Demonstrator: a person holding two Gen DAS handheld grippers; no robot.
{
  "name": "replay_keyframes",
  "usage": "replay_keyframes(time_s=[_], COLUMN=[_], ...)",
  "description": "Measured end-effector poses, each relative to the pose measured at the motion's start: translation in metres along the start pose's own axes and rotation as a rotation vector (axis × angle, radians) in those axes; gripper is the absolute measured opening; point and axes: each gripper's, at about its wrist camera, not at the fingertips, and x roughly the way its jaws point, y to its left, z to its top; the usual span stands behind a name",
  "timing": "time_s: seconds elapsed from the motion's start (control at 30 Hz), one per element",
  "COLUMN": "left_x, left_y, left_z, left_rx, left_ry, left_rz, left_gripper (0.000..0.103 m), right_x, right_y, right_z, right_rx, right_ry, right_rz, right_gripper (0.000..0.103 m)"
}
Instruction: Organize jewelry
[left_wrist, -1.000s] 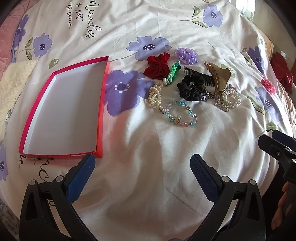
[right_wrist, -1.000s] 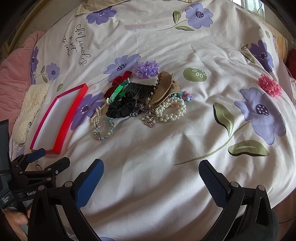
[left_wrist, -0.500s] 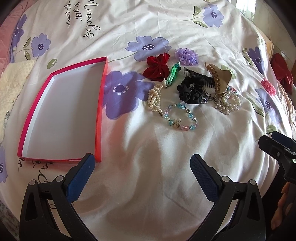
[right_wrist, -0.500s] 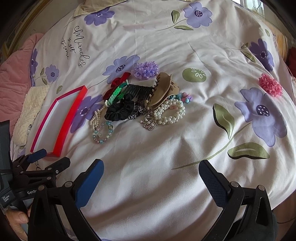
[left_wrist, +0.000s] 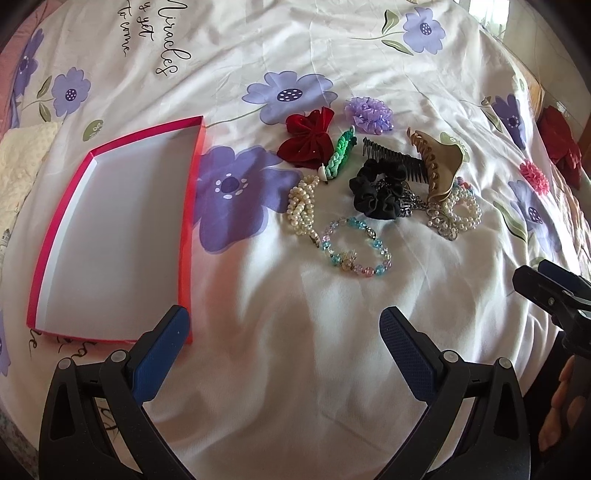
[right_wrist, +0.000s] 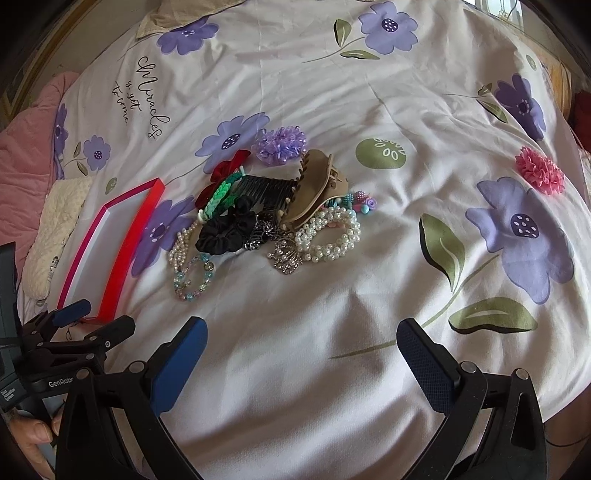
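bright daylight, soft shadows, sharp centre, fisheye-warped dark edges

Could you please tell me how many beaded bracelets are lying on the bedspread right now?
3: a pearl bracelet nearest the red box, a pastel glass-bead bracelet just in front, and a pearl bracelet beside the beige claw clip; others may hide beneath the pile.

A floral bedsheet, a cream knitted cloth and a pink blanket.

black gripper frames, blue textured fingers, silver screws
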Motion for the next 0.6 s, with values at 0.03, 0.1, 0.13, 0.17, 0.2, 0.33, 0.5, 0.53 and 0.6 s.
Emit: replay_keyframes(time_s=[0.03,0.1,0.13,0.17,0.2,0.33,0.5,0.53,0.6], left_x=[0.001,0.002,0.003,0.004,0.004,0.007,0.013,0.016,0.019], left_y=[0.000,-0.001,-0.001,-0.002,-0.002,-0.004,-0.010,-0.013,-0.016], left_z=[0.001,0.004,0.006,0.009,0.011,0.022,0.039,0.043,0.049], left_rx=[0.001,0.004,0.004,0.005,0.007,0.008,0.016,0.020,0.023], left_ry=[-0.002,-0.003,-0.003,-0.004,-0.007,-0.017,-0.025,-0.027,-0.024], left_rz=[-0.004,-0.018,-0.023,-0.029,-0.034,-0.061,-0.078,-0.077,-0.082], left_gripper=[0.103,0.103,0.103,0.103,0.102,0.101,0.100,0.100,0.099], right_x=[0.001,0.004,0.005,0.006,0.006,0.012,0.019,0.021,0.024], right_y=[-0.002,-0.005,-0.006,-0.006,-0.007,-0.011,-0.017,-0.019,-0.022], right_z=[0.002,0.005,0.006,0.007,0.009,0.018,0.029,0.031,0.036], right_rx=[0.003,0.008,0.010,0.010,0.011,0.016,0.024,0.028,0.035], right_ry=[-0.002,-0.001,-0.003,-0.002,-0.005,0.002,-0.007,-0.002,-0.003], right_rz=[-0.004,-0.009,-0.010,-0.011,-0.010,-0.012,-0.017,-0.021,-0.023], right_gripper=[0.103,0.103,0.103,0.103,0.103,0.101,0.101,0.101,0.100])
